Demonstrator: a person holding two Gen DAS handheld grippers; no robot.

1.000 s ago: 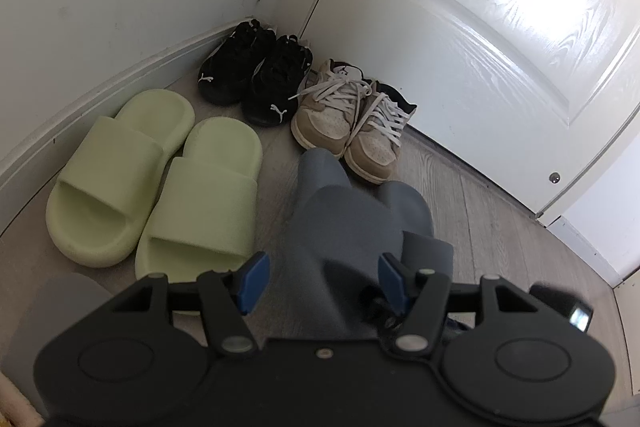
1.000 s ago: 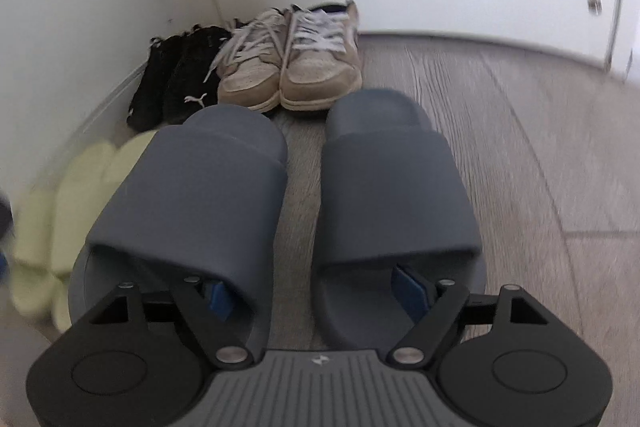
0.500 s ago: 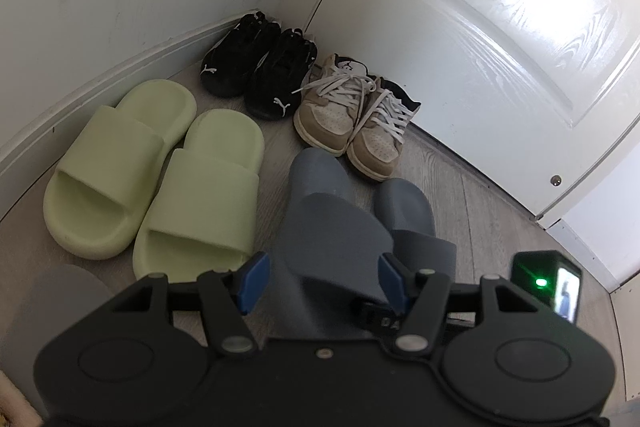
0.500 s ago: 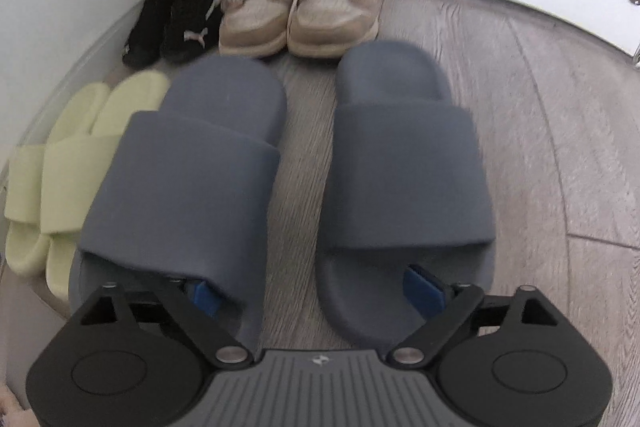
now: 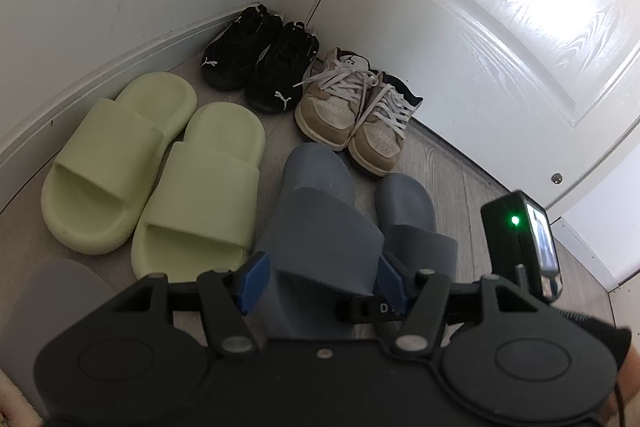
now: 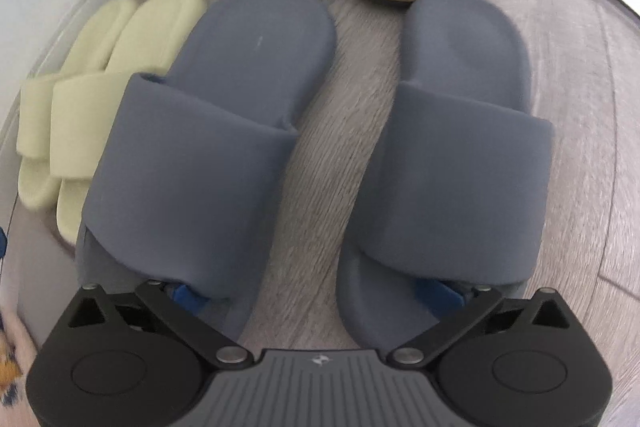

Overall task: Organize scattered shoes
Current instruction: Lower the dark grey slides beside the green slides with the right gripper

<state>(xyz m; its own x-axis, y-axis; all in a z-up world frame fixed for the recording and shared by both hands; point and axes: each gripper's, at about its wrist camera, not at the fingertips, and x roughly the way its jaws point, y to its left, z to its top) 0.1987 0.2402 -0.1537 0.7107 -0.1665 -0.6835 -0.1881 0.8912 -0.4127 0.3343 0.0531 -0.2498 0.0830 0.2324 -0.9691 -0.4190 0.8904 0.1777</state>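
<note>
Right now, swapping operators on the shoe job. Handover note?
Left gripper: open, straddling the strap of the left blue slide, not clamped.
Right gripper: open wide, one fingertip tucked under each blue slide's strap; right blue slide.
Layout: black sneakers in the corner, tan sneakers by the door, green slides along the wall, blue slides in front of the tan pair.
Done: all four pairs sit paired, toes toward the corner.
Left: probably just nudge the blue slides closer together, then back both grippers out.
</note>
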